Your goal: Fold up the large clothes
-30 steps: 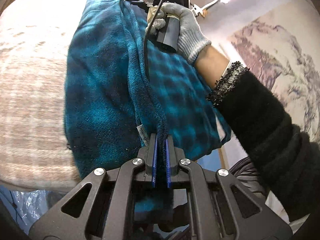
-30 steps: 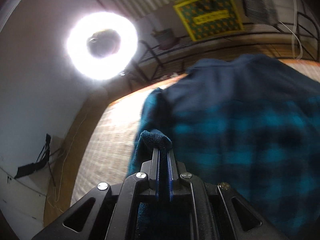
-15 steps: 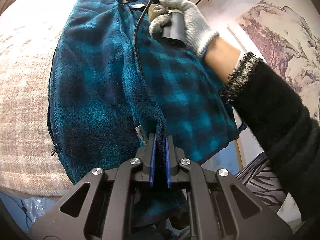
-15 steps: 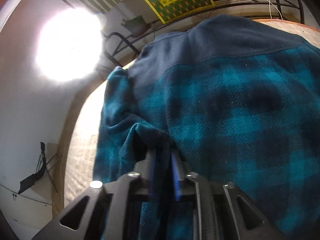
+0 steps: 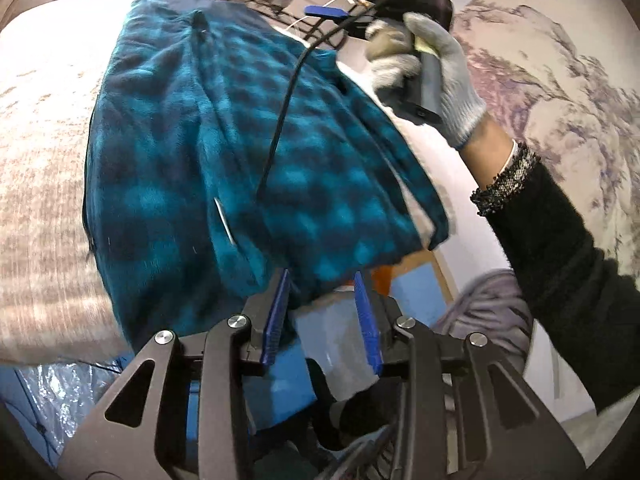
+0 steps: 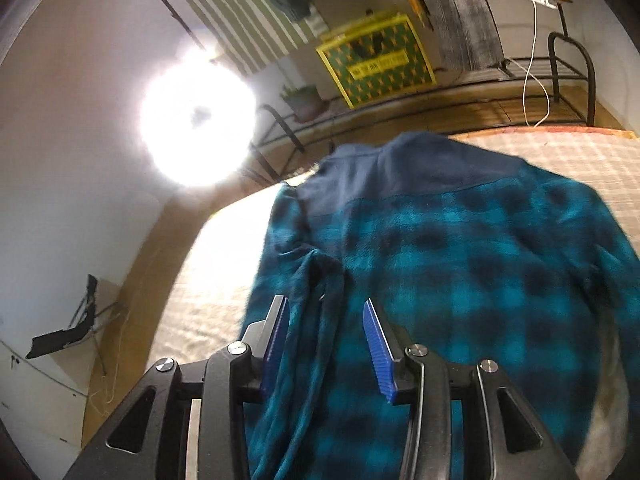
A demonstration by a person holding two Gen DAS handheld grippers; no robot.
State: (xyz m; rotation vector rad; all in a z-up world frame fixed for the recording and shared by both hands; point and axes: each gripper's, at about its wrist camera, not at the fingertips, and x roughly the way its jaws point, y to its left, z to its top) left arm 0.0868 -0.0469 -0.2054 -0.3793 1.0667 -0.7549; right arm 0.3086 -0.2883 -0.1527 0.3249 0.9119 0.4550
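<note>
Teal-and-black checked fleece, a large jacket (image 5: 224, 168), lies spread on a pale woven mattress (image 5: 36, 184) that fills the nine o'clock side of the left wrist view. The jacket's long folded edge runs from about twelve o'clock down toward six, and its near hem hangs over the mattress edge just ahead of the left gripper (image 5: 322, 312). That gripper's jaws are opening; they stand partly apart with the hem lying just at the blue tips and nothing pressed between the pads. At about two o'clock a gloved hand (image 5: 436, 76) carries the right gripper (image 6: 326, 344) clear of the cloth, a black cable (image 5: 280, 120) trailing from it across the fleece. A black sleeve (image 5: 568, 248) fills four o'clock.

In the right wrist view a bright ring lamp (image 6: 198, 120) glares at ten o'clock. The right gripper's jaws are opening too, and a folded-in sleeve of the jacket lies beneath the gap, apparently not pinched by the pads. The navy yoke (image 6: 400, 168) lies toward twelve o'clock.

The overhanging hem looks likely to drag the fold off the mattress edge once released. The trailing cable might snag the fleece and pull the fold askew. Thick pile may also spring the folded sleeve open.
</note>
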